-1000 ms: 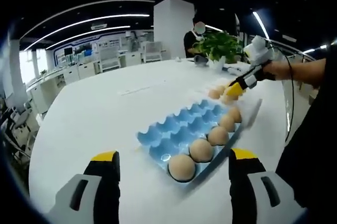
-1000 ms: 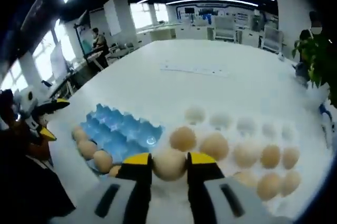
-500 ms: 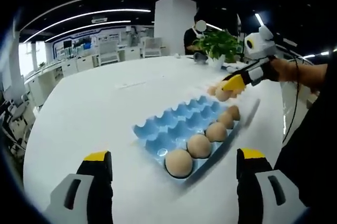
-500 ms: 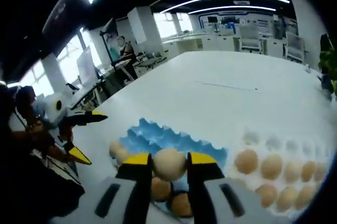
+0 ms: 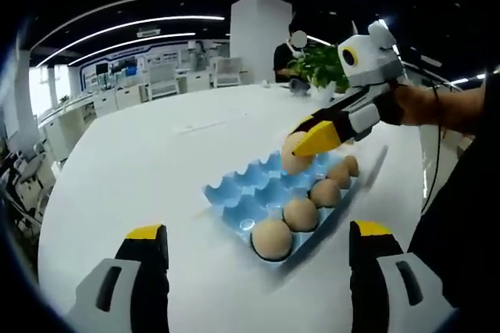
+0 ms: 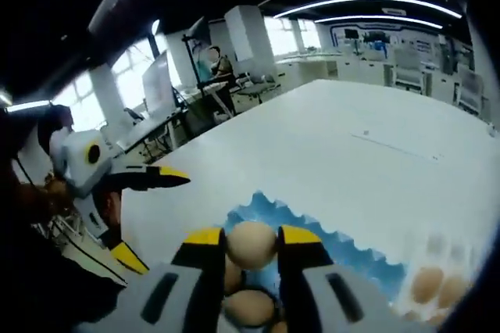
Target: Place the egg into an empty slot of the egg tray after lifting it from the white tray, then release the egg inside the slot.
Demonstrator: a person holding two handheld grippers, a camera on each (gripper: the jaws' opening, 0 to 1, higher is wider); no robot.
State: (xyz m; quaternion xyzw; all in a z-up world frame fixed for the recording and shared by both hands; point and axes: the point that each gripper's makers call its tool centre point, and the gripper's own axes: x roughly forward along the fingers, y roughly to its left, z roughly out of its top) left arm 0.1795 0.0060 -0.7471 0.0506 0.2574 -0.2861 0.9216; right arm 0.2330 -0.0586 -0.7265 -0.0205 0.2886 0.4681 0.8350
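Observation:
A blue egg tray [image 5: 248, 196] lies on the white table, with several tan eggs [image 5: 299, 213] along its near edge. My right gripper [image 5: 306, 144] reaches in from the right, shut on a tan egg [image 5: 292, 158] and holding it just over the tray's far slots. In the right gripper view the held egg [image 6: 250, 245] sits between the yellow-tipped jaws of the right gripper [image 6: 251, 236], above the blue tray [image 6: 344, 259] and another egg [image 6: 248, 307]. My left gripper [image 5: 258, 231] stands open in front of the tray, holding nothing; the left gripper [image 6: 152, 220] also appears at the left.
More eggs on the white tray [image 6: 426, 284] show at the lower right. A potted plant [image 5: 319, 67] and a person stand at the table's far end. Bare white tabletop [image 5: 141, 161] spreads to the left. A person's arm [image 5: 437, 106] holds the right gripper.
My right gripper carried the egg away from the white tray and now holds it over the blue egg tray. The left gripper stays open, nearly still.

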